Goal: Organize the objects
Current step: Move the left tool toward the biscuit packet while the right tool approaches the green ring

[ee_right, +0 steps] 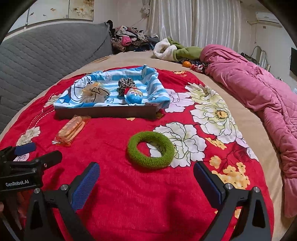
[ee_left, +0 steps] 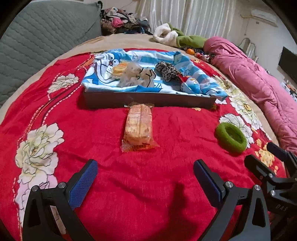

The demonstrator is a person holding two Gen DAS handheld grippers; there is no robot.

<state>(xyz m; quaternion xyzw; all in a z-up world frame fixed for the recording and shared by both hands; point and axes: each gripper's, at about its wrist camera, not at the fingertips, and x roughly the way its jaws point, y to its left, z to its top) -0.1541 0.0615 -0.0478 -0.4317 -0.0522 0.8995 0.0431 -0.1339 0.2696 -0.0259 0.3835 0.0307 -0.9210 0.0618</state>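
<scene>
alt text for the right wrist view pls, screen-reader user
The open right gripper points at a green fuzzy ring lying on a red floral blanket. Farther back, a cloth-lined tray holds a blue-capped egg toy and a leopard-print scrunchie, with a biscuit packet lying outside in front of it.

A bed fills the scene, covered by a red blanket [ee_right: 130,194] printed with large white and yellow flowers, lying over a beige sheet [ee_right: 130,57]. On the left stands a grey quilted headboard [ee_right: 46,53]. A rumpled pink quilt [ee_right: 259,89] runs along the right side of the bed. At the far edge lie a white and green fleece garment [ee_right: 172,49] and a heap of mixed clothes [ee_right: 130,39]. Pale pleated curtains [ee_right: 194,20] hang on the far wall. An air conditioner [ee_right: 267,16] sits high at far right. The light is dim and indoor.
</scene>
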